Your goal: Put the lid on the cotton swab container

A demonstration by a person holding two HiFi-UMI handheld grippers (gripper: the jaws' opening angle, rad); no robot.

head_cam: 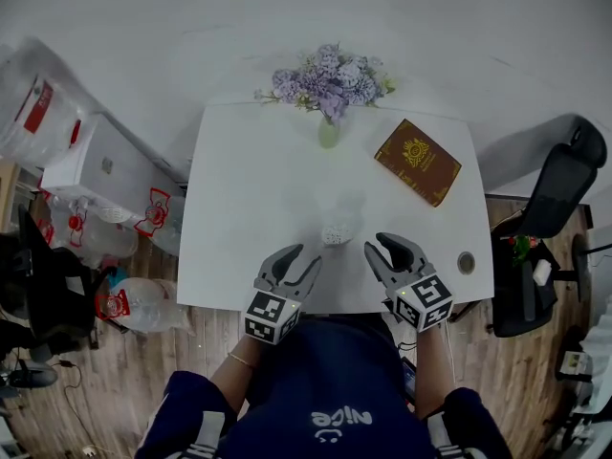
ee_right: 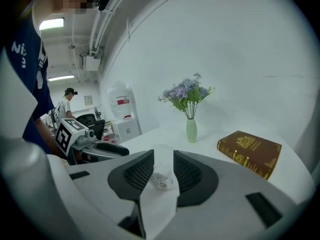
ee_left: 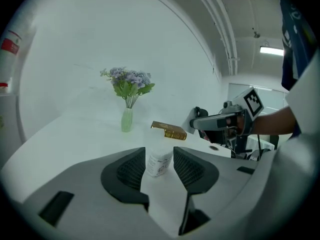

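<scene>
The cotton swab container (head_cam: 335, 229) is a small pale tub with a printed lower band. It stands upright on the white table (head_cam: 249, 189) near the front edge. Its top part looks whitish, and I cannot tell lid from body. My left gripper (head_cam: 306, 254) is open, just short of the tub on its left. My right gripper (head_cam: 376, 244) is open too, a little to the tub's right. In the left gripper view the container (ee_left: 159, 163) shows through the gap beyond the pads, untouched. The right gripper view shows the container (ee_right: 162, 176) the same way.
A green vase of purple flowers (head_cam: 328, 89) stands at the table's far edge, and a brown book (head_cam: 417, 161) lies at the far right. A round hole (head_cam: 466, 262) sits near the right front corner. A black office chair (head_cam: 559, 185) is to the right, boxes and bags (head_cam: 105, 175) to the left.
</scene>
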